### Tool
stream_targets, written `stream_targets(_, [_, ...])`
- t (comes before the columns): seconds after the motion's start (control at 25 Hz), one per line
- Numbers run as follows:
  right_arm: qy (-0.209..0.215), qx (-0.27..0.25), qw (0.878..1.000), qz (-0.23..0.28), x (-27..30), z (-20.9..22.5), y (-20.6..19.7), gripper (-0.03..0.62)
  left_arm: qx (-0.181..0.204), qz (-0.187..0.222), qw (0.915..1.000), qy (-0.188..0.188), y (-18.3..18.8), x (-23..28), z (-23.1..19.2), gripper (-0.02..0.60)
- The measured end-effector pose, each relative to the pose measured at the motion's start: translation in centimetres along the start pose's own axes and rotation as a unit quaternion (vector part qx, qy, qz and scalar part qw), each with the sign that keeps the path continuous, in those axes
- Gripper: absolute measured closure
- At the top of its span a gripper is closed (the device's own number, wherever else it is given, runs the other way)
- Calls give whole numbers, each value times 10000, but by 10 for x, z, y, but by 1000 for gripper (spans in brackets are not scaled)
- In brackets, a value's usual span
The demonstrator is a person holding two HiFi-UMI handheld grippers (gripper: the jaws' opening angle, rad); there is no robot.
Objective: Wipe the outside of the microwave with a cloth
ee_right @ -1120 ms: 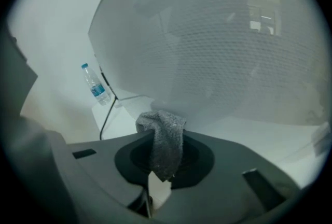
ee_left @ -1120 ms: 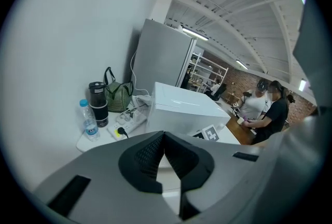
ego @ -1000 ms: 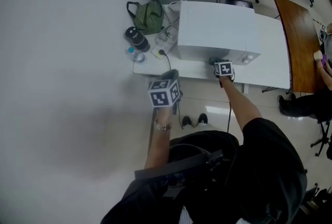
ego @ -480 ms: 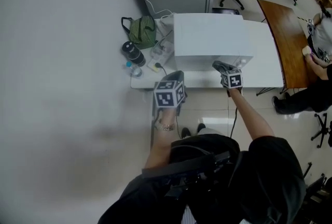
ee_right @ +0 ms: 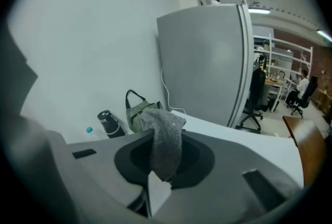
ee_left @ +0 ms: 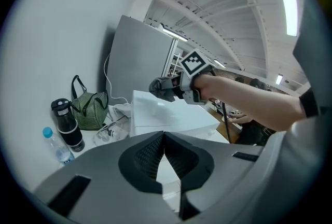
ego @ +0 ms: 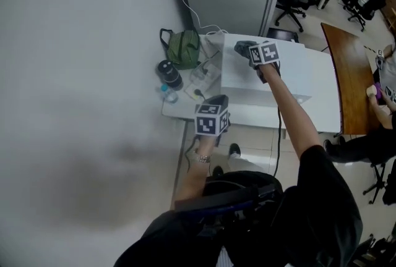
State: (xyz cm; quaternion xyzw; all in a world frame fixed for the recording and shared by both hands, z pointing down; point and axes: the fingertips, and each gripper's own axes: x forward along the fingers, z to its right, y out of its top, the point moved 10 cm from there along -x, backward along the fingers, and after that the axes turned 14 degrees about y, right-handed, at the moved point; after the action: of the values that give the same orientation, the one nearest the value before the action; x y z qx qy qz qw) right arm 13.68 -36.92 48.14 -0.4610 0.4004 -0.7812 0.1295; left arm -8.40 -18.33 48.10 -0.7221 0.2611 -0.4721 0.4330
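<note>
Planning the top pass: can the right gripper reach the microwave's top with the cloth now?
Probably yes. The right gripper, shut on the cloth, hangs just over the microwave; nothing visible stands between them.

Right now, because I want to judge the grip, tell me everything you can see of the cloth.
The cloth is small, grey and coarse-textured, like terry. It is pinched between the jaws of the right hand-held gripper, its free end bunched beyond them. It is over the far left corner of the white microwave's top; contact with it cannot be told.
</note>
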Motion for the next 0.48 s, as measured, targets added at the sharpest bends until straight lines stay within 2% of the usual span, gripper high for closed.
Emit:
stream_targets(0.12, [52, 62, 9996, -254, 48, 15, 39, 557, 17, 81, 9998, 200, 13, 6, -7, 580])
stream_targets(0.2, [146, 153, 9979, -613, 79, 24, 52, 557, -11, 132, 9993, 351, 20, 11, -12, 580])
stream_targets(0.36, [-54, -46, 9893, -1454, 115, 44, 51, 557, -67, 101, 9984, 544, 29, 17, -20, 580])
stream_targets(0.48, [-157, -15, 9867, -1618, 114, 66, 40, 554, -95, 71, 9985, 541, 33, 27, -21, 580])
